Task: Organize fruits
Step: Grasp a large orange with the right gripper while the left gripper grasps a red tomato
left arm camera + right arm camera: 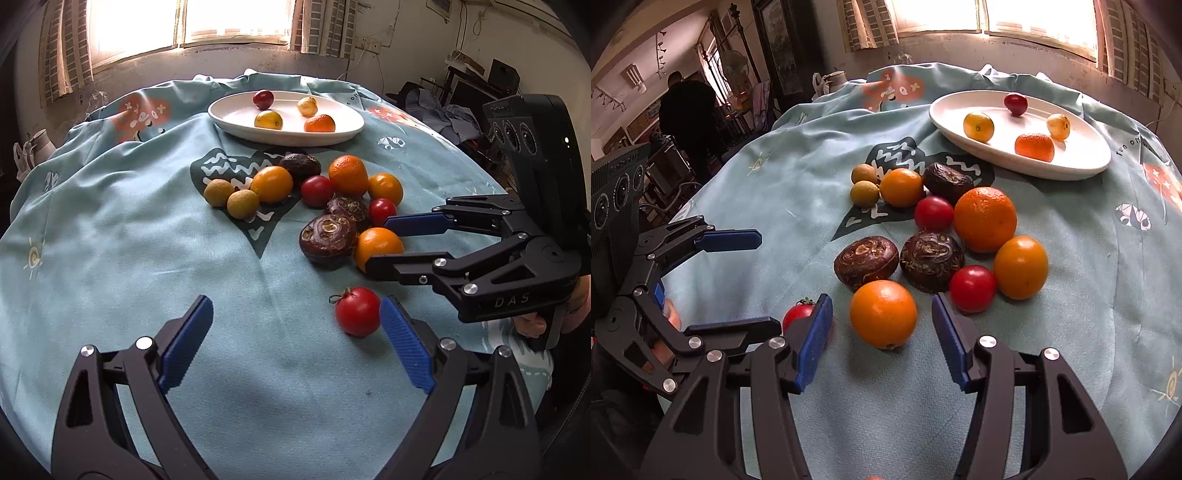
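A white oval plate [343,138] [1082,168] at the far side of the table holds a few small fruits. A pile of oranges, red tomatoes, dark brown fruits and small tan fruits lies mid-table [349,175] [984,218]. My right gripper [882,325] [375,243] is open, its jaws on either side of a small orange [882,314] [378,245] without touching it. My left gripper [295,325] [759,280] is open and empty; a red tomato [357,311] [798,314] lies just inside its right finger.
A light blue patterned cloth [147,240] [1089,295] covers the round table. A window is behind the table. Cluttered furniture stands at the right in the left wrist view [476,92]. A person in black [689,122] stands far left in the right wrist view.
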Tool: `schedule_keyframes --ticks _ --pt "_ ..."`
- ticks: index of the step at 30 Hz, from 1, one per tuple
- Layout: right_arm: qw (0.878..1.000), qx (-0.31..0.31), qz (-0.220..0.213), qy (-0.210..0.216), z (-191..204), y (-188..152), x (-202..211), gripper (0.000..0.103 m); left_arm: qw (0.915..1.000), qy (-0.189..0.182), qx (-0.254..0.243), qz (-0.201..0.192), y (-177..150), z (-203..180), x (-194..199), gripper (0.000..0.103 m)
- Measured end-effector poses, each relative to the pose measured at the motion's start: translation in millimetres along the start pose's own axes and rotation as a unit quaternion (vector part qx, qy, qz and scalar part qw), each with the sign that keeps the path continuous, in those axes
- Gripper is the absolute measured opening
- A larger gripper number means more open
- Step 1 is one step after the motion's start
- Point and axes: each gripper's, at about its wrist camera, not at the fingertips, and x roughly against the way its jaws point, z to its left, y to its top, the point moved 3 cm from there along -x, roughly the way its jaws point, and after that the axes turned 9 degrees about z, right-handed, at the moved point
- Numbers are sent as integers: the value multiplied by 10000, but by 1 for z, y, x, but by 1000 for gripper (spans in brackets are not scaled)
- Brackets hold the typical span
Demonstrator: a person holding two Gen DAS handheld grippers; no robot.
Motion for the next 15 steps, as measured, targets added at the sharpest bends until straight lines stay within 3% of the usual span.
schedule_keyframes --ticks 4,9,15 --pt "10000 31 47 -10 2 -1 -3 55 10000 -11 -37 6 0 -1 0 93" --pt "9999 44 125 -22 1 -2 -8 39 10000 -19 -53 14 0 -2 0 93" --pt "10000 -67 -4 63 -3 0 -1 39 9995 -136 -280 18 -2 -10 0 92"
